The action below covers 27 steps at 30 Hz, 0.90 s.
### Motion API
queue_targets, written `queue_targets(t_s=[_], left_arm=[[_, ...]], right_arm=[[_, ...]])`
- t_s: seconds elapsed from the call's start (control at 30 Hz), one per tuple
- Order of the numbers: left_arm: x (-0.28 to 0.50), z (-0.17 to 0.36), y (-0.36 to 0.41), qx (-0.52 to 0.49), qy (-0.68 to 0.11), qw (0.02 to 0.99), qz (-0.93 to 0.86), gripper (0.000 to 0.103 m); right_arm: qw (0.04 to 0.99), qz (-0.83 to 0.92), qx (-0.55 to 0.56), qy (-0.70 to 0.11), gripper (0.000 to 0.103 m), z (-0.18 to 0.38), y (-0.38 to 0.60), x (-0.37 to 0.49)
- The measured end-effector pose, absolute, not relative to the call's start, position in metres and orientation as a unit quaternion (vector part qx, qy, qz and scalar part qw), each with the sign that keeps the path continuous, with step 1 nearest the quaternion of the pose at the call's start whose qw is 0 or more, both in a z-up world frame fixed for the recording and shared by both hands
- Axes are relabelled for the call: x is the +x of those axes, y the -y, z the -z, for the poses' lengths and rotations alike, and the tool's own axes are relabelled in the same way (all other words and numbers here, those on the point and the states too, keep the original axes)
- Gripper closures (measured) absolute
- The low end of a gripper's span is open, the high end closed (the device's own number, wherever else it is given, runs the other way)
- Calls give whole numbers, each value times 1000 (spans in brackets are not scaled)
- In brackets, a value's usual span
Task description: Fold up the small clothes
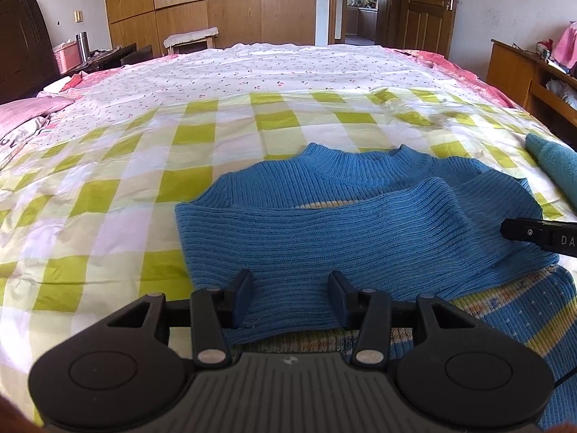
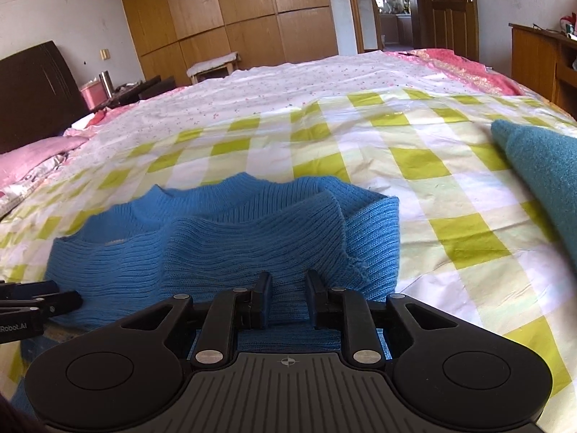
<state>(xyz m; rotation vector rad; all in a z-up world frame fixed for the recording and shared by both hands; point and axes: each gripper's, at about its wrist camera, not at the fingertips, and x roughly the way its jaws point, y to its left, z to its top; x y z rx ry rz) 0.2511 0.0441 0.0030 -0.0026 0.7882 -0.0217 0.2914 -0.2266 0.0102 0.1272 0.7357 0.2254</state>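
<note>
I hold 2 grippers over a blue knitted sweater (image 1: 324, 238) that lies on the bed cover (image 1: 108, 166) with green and white squares. The sweater is on the near part of the bed, its collar pointing to the far side, and a sleeve is folded across its upper part. The near part of the sweater shows yellow and coloured stripes.

My left gripper (image 1: 293, 297) is above the near left part of the folded blue sleeve. Its jaws stand apart, with the knitted cloth between them, but the pads do not press on it. My right gripper (image 2: 288, 301) is at the near right part of the sweater. Its jaws are narrow but not closed, with a gap between them, and the blue cloth lies under them; they do not pinch it.

A folded teal cloth (image 2: 541, 166) lies on the cover to the right, apart from the sweater. A wooden wardrobe (image 1: 216, 3) stands at the far wall.
</note>
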Motion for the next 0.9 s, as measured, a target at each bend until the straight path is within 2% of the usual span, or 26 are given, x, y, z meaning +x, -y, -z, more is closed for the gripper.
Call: queue_targets(t_s=[0.33,0.6,0.9], left_arm=[[244,-8,-43,5,-387,922,10,52],[228,-17,-46,-5,-387,922,19,52],[194,-22,-50,-15,-394,919,27,52]], right_arm=[[925,-116,54,-359,81,-16,226,284],[924,-130,54,-356,73,-32,231,265],[920,-144,51,-362,69,-48,246,222]])
